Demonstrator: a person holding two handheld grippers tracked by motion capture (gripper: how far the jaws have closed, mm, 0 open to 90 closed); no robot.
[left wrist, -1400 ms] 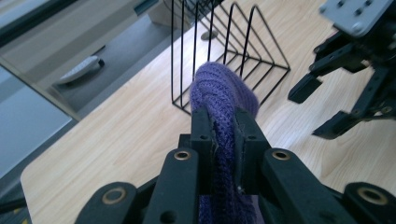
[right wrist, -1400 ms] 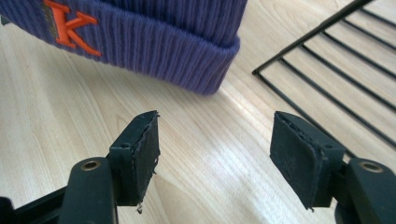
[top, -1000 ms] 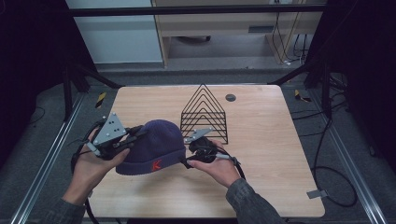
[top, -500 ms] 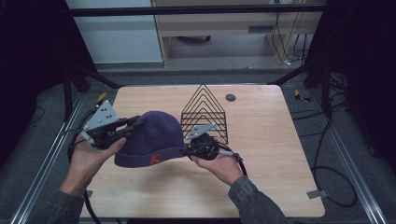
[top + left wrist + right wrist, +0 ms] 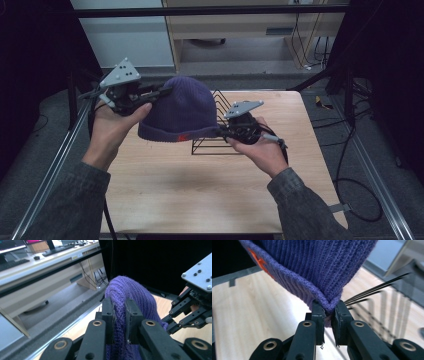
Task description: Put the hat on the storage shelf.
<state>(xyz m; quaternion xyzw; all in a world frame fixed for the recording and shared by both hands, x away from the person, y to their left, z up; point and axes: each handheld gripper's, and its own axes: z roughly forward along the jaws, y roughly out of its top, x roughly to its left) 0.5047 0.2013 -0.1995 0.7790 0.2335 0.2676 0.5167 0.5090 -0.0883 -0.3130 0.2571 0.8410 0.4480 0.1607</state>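
From above, the purple beanie (image 5: 182, 112) hangs in the air over the desk (image 5: 165, 195), stretched between the left gripper (image 5: 162, 92) clenched on its crown and the right gripper (image 5: 220, 131) clamped on its cuff; the black wire rack (image 5: 215, 145) stands just behind and below. In the left gripper view, knit fabric (image 5: 120, 312) sits pinched between the jaws. In the right gripper view, the jaws have just been closing and now pinch the cuff's corner (image 5: 327, 305), bare desk to the left and below.

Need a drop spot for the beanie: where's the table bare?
Bare: the table's near half, between the forearms, and the right strip beyond the wire rack. Crowded: the middle, where the rack stands under the purple beanie.
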